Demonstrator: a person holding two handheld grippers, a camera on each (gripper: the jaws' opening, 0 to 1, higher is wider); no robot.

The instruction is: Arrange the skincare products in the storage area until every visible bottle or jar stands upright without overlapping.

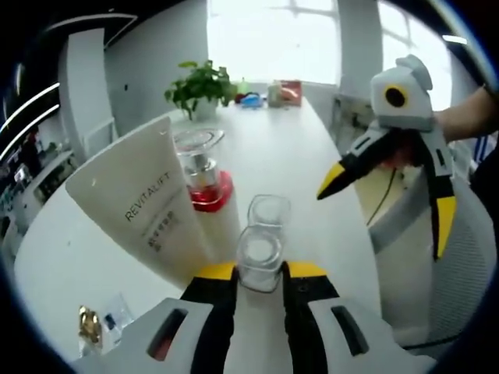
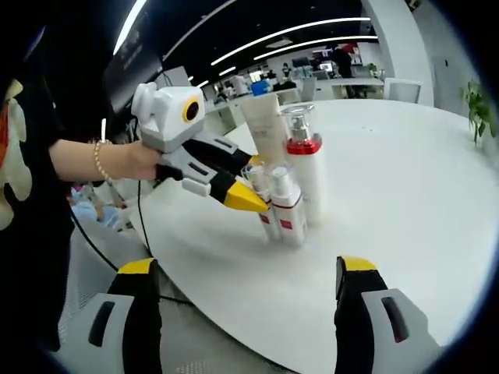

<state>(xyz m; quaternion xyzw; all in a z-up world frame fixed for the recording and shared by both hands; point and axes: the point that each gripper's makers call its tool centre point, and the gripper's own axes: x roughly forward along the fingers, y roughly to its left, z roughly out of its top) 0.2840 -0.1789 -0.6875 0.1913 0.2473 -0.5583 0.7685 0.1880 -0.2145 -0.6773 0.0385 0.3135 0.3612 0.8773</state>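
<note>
Gripping a small clear-capped bottle (image 1: 260,255), left tool (image 1: 260,270); right tool (image 2: 245,269) spread wide, empty, near the white desk (image 2: 405,187) edge

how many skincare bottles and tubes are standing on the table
4: a tall cream tube marked REVITALIFT, a white pump bottle with a red collar beside it, and two small clear-capped bottles with red labels in front. Others may be hidden behind them.

On the table (image 2: 405,187), two small bottles (image 2: 287,204) stand before the pump bottle (image 2: 302,167), tube (image 2: 267,125) behind.
</note>
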